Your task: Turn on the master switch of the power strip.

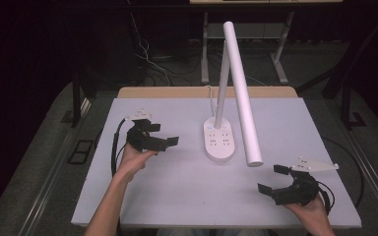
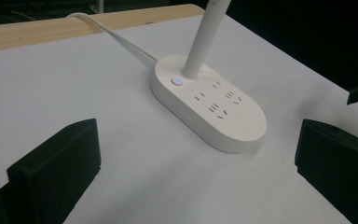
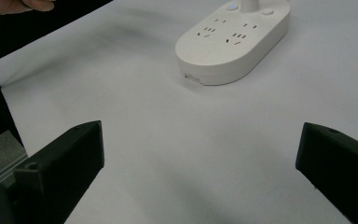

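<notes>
A white desk lamp stands mid-table on an oval base [image 1: 220, 140] that carries several sockets. Its thin stem [image 1: 221, 83] rises from the base, and its long tube head [image 1: 241, 93] slants down toward the front right. A small button [image 2: 177, 81] by the stem glows blue. My left gripper [image 1: 163, 134] is open and empty, left of the base and pointing at it; the base [image 2: 214, 107] lies between and beyond its jaws. My right gripper [image 1: 272, 179] is open and empty at the front right, with the base [image 3: 233, 42] well ahead of it.
The lamp's white cable [image 2: 116, 35] runs from the base to the table's far wooden edge [image 1: 177, 92]. Dark floor, table legs and loose cables lie beyond the table. Bare white tabletop [image 1: 187, 187] stretches between the two hands.
</notes>
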### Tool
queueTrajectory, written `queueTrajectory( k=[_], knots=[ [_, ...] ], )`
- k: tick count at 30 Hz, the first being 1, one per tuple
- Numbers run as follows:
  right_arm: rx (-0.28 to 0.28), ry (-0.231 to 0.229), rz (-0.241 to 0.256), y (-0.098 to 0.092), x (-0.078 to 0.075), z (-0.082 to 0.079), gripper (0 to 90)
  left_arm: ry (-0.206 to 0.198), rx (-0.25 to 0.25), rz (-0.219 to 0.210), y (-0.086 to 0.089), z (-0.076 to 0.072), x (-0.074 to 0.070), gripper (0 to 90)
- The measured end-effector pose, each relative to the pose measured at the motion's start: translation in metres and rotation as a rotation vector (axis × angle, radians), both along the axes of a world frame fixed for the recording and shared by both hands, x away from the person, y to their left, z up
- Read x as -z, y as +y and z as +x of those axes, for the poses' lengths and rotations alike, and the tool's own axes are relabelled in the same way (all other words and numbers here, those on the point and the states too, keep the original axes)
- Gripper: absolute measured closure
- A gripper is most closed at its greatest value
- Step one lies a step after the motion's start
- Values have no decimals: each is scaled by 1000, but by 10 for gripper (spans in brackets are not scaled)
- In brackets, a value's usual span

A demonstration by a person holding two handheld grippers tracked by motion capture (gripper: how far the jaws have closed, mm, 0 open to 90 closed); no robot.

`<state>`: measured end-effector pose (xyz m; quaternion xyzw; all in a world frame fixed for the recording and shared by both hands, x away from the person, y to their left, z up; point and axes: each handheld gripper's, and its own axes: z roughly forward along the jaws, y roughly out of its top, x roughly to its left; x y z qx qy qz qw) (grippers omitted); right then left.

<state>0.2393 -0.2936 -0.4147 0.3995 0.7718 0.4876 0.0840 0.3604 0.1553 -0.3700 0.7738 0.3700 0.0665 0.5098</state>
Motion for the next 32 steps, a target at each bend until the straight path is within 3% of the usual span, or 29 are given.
queueTrajectory(
  k=[8, 17, 27, 32],
  knots=[
    [1, -4, -3, 0, 0, 0, 3, -23, 3, -26, 5, -25, 11, 0],
    [0, -5, -4, 2, 0, 0, 3, -45, -5, -17, 15, -53, 21, 0],
    [-4, -3, -11, 4, 1, 0, 3, -44, 3, -14, 24, -88, 41, 0],
    [-8, 6, -12, 4, 1, -1, 3, -37, 9, -3, 22, -93, 46, 0]
  ],
)
